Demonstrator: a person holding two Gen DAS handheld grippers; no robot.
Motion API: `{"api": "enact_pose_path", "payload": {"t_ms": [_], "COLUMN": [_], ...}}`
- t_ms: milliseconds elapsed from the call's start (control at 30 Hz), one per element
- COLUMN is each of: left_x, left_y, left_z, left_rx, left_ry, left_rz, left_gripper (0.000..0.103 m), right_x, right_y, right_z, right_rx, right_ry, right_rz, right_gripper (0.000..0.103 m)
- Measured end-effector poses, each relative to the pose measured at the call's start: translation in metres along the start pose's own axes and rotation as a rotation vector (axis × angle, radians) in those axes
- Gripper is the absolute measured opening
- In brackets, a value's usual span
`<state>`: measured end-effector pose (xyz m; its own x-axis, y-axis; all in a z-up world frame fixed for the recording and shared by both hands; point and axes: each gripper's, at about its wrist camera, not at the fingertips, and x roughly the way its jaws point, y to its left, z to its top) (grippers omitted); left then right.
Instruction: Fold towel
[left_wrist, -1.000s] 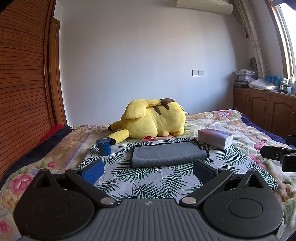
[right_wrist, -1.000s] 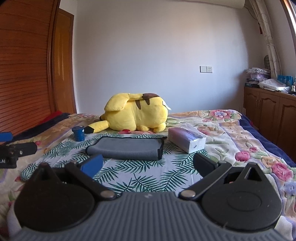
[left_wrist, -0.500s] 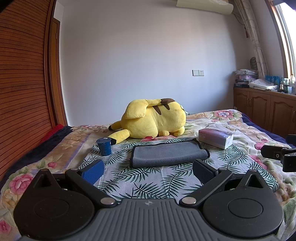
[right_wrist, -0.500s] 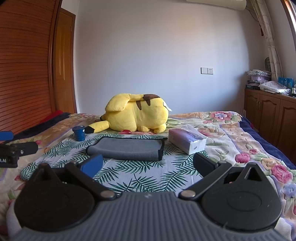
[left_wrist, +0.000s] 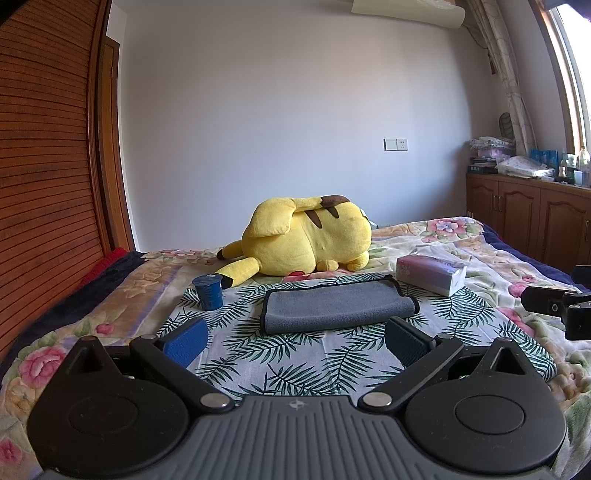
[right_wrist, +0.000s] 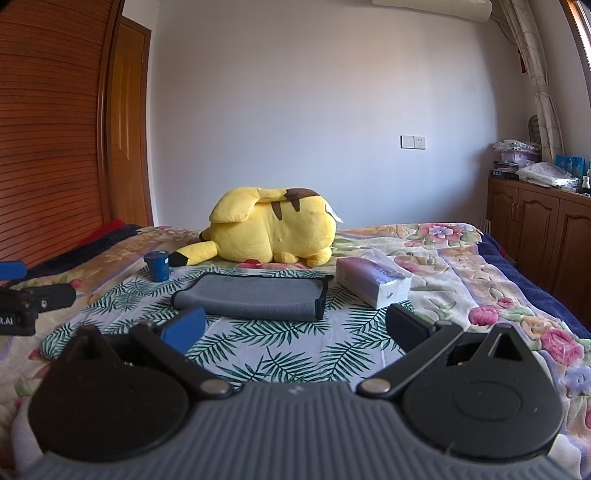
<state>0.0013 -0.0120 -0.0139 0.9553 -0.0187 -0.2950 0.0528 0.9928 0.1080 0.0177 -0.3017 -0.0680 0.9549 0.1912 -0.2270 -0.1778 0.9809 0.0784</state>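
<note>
A grey towel (left_wrist: 338, 305) with a dark edge lies folded flat on the palm-leaf cloth on the bed; it also shows in the right wrist view (right_wrist: 255, 300). My left gripper (left_wrist: 295, 341) is open and empty, held short of the towel's near edge. My right gripper (right_wrist: 293, 328) is open and empty, also short of the towel. Each gripper shows at the edge of the other's view: the right one (left_wrist: 557, 306) at the right, the left one (right_wrist: 26, 299) at the left.
A yellow plush toy (left_wrist: 306, 238) lies behind the towel. A blue cup (left_wrist: 208, 291) stands to the towel's left, a tissue box (left_wrist: 430, 275) to its right. A wooden wardrobe (left_wrist: 44, 166) is at left, wooden cabinets (left_wrist: 528, 218) at right.
Both views have shifted only slightly; the right wrist view has crept a little. The towel and the grippers' jaws are unchanged.
</note>
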Motion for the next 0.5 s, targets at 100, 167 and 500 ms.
{"api": "enact_pose_path", "payload": {"t_ms": [100, 167, 500], "left_x": [-0.0001, 0.0, 0.0002], "left_y": [0.0, -0.0001, 0.0002], "left_z": [0.0, 0.0, -0.0004], "left_rx": [-0.001, 0.0, 0.0], "left_ry": [0.0, 0.0, 0.001], "left_rz": [0.0, 0.0, 0.001], "left_gripper": [0.103, 0.103, 0.103], "right_x": [0.0, -0.0005, -0.0006], "right_y": [0.0001, -0.0002, -0.0005], "right_z": [-0.0001, 0.0003, 0.0008], "right_rx": [0.0, 0.0, 0.0], "right_ry": [0.0, -0.001, -0.002], "right_rz": [0.0, -0.001, -0.001], "right_gripper": [0.103, 0.103, 0.103]}}
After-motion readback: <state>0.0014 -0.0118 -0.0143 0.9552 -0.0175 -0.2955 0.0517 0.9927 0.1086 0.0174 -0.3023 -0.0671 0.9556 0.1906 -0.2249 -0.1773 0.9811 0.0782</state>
